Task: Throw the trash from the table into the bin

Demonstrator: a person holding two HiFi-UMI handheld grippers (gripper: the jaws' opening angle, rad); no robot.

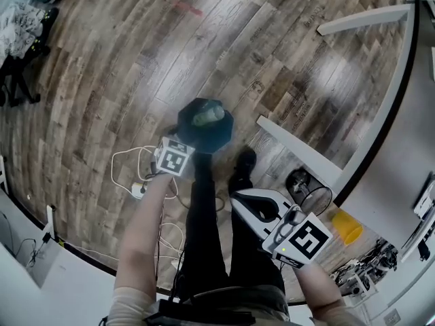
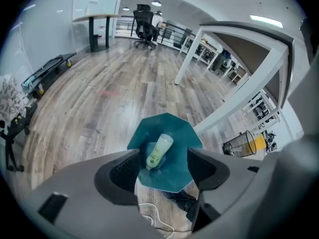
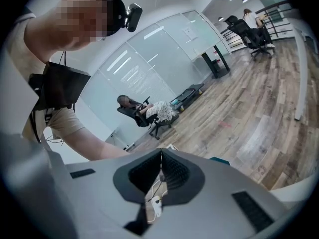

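A teal, many-sided bin (image 1: pixel 221 133) stands on the wood floor in front of the person's feet. A pale green bottle (image 1: pixel 207 117) lies inside it. My left gripper (image 1: pixel 178 148) hangs above the bin's near left rim, pointing steeply down. In the left gripper view its jaws stand open around empty air, my left gripper (image 2: pixel 162 171) framing the bin (image 2: pixel 174 173) and the bottle (image 2: pixel 159 151) far below. My right gripper (image 1: pixel 236 197) is held lower right, over the person's legs. In the right gripper view my right gripper (image 3: pixel 160 171) is shut with nothing in it.
A white table frame (image 1: pixel 299 151) runs along the right, with a wire mesh basket (image 1: pixel 309 194) and a yellow cup (image 1: pixel 346 226) beside it. White cables and a power strip (image 1: pixel 139 189) lie on the floor at the left. Office chairs stand far off.
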